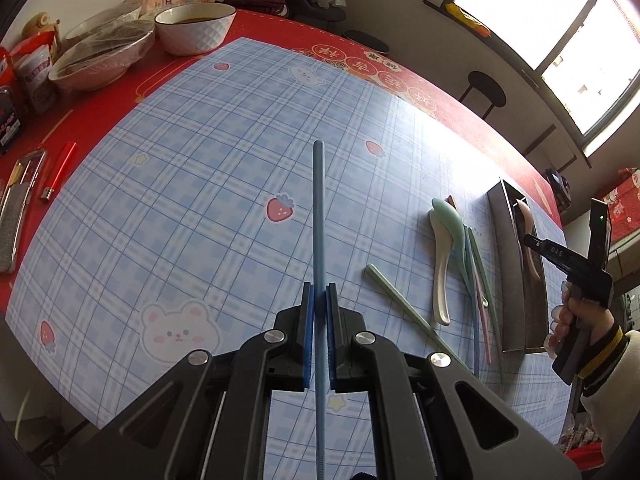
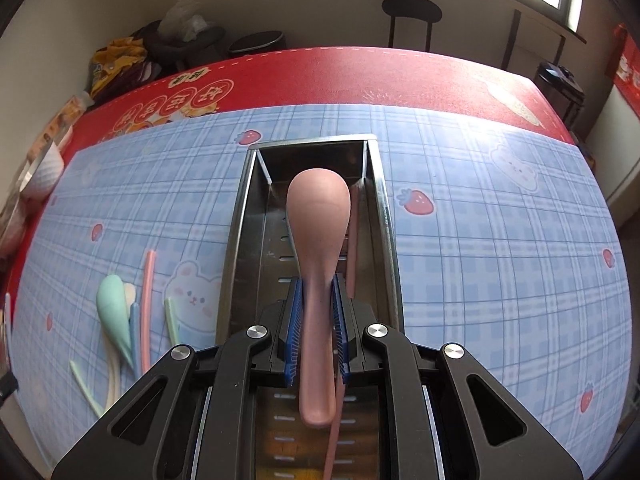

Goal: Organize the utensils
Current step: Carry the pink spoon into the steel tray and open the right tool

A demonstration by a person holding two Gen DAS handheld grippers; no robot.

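Over the metal tray (image 2: 240,216), right gripper (image 2: 318,308) clamps a pink spoon (image 2: 318,216); left gripper (image 1: 319,300) pinches a blue chopstick (image 1: 318,208)

A blue plastic chopstick (image 1: 319,216) is clamped between the jaws of the left gripper (image 1: 319,300), above the blue checked plastic mat (image 1: 192,184) that is spread on the red patterned tablecloth (image 1: 256,26). To its right, a loose cluster of pastel spoons and chopsticks (image 1: 456,264) is laid on the mat, and further right the long stainless-steel utensil tray (image 2: 240,216) is set. A pink plastic spoon (image 2: 319,240) is gripped by the right gripper (image 2: 319,312) over the tray's inside. Three bowls (image 1: 140,36) are placed at the far left on the tablecloth, behind the mat.
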